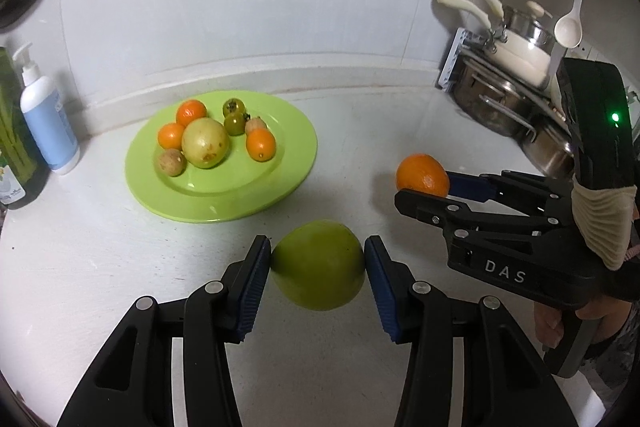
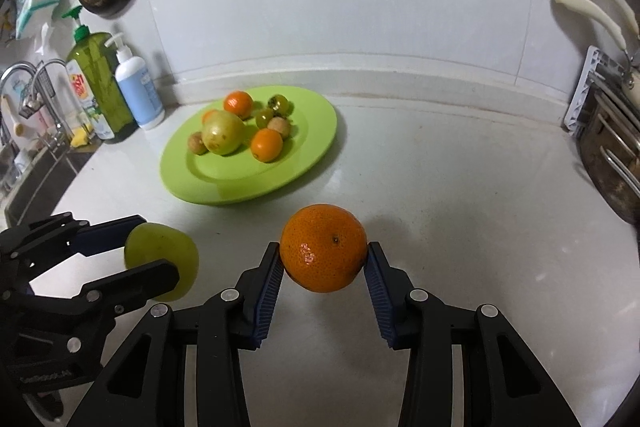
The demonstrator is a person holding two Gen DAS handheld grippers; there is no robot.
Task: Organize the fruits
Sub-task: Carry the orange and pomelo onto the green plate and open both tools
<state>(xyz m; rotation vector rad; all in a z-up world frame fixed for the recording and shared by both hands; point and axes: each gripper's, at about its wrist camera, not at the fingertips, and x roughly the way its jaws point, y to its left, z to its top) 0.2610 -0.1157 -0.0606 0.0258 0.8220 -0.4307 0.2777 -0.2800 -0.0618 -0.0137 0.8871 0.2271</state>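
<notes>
Evidently both grips sit at the widest girth: left gripper point(image 1: 318, 269) pinching a smooth, probably firm green fruit point(image 1: 318, 265), right gripper point(image 2: 323, 259) clamping a softer-skinned orange point(image 2: 323, 247).

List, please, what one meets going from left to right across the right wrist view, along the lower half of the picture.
Left gripper → green fruit held in it → orange between the right gripper's fingers → pot rack at the right edge.
</notes>
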